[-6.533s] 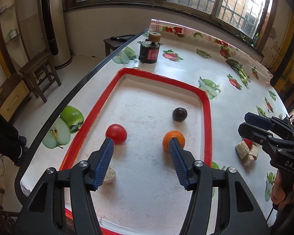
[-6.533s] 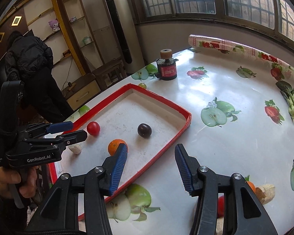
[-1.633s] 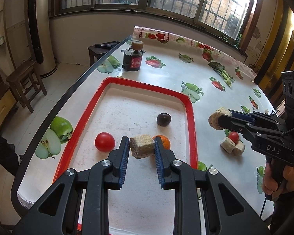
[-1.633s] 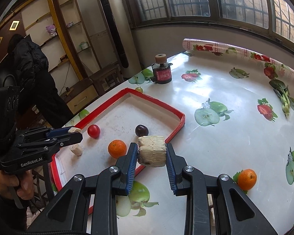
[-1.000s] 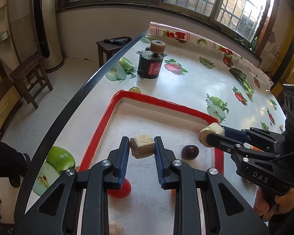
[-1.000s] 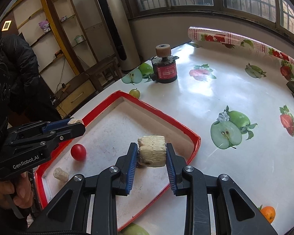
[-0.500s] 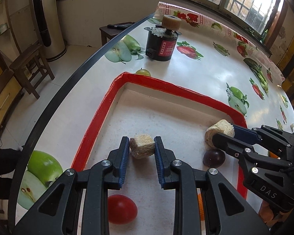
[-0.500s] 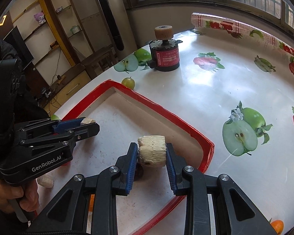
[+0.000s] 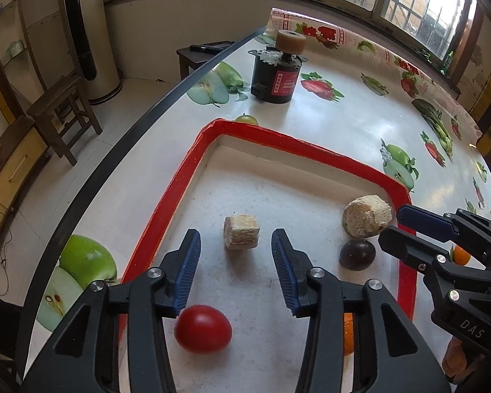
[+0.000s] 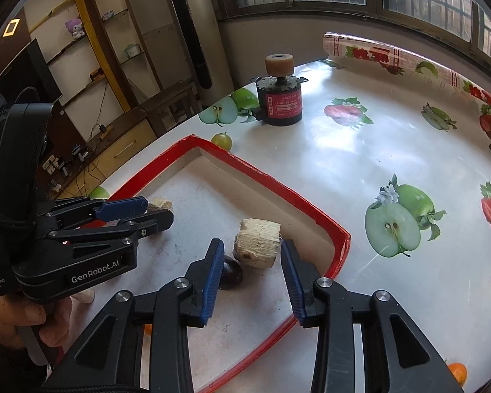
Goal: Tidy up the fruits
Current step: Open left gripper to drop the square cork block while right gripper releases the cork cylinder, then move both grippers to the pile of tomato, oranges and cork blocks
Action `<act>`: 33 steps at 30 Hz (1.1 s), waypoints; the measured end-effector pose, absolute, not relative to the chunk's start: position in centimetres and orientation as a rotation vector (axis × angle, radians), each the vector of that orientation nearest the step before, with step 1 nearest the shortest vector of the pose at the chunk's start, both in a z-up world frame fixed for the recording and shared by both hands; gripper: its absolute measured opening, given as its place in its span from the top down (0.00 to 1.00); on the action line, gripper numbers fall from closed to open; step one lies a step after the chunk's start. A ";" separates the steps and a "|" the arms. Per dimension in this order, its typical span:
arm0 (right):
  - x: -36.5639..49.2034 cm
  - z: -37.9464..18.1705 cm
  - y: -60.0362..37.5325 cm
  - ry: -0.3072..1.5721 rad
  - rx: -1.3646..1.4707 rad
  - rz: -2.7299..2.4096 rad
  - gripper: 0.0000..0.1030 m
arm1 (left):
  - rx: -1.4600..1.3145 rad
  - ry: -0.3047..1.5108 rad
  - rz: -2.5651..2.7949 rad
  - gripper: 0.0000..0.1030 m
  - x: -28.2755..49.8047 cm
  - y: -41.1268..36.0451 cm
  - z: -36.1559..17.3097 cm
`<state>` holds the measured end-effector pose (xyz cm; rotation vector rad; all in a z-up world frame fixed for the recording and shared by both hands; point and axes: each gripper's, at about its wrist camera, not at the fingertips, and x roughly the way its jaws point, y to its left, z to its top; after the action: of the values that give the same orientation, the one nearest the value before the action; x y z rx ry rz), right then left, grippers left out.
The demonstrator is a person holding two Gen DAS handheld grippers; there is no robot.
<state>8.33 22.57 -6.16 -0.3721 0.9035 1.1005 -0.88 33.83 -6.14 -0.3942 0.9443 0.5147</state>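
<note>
A small beige chunk (image 9: 241, 232) lies on the floor of the red-rimmed tray (image 9: 180, 193), just ahead of my left gripper (image 9: 235, 267). Its jaws are opening and the pads do not touch the chunk. A bigger beige chunk (image 10: 258, 247) rests on the tray floor between the pads of my right gripper (image 10: 252, 278), whose jaws are also opening and stand slightly off it. A dark plum (image 9: 357, 255) sits beside the bigger chunk (image 9: 366, 215). A red tomato (image 9: 203, 329) lies under my left gripper's fingers. An orange (image 9: 347, 334) is mostly hidden behind the right finger.
A black motor with a red label (image 9: 276, 75) stands beyond the tray, and a small green fruit (image 10: 222, 140) lies by the tray's far corner. An orange (image 10: 458, 371) sits on the fruit-print tablecloth (image 10: 343, 170). The table's dark edge (image 9: 121, 150) runs along the left.
Both grippers held their chunks over the tray half a second ago. Now both jaws have spread and the two chunks lie on the tray floor.
</note>
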 end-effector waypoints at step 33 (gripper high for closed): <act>9.7 -2.4 -0.8 0.877 -0.113 0.904 0.57 | -0.324 0.839 0.315 0.45 -2.1 19.4 -0.2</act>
<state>9.72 -0.85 -2.43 -0.1127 0.8768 0.9041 -2.10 19.42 -0.18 -0.3238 0.8387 0.3149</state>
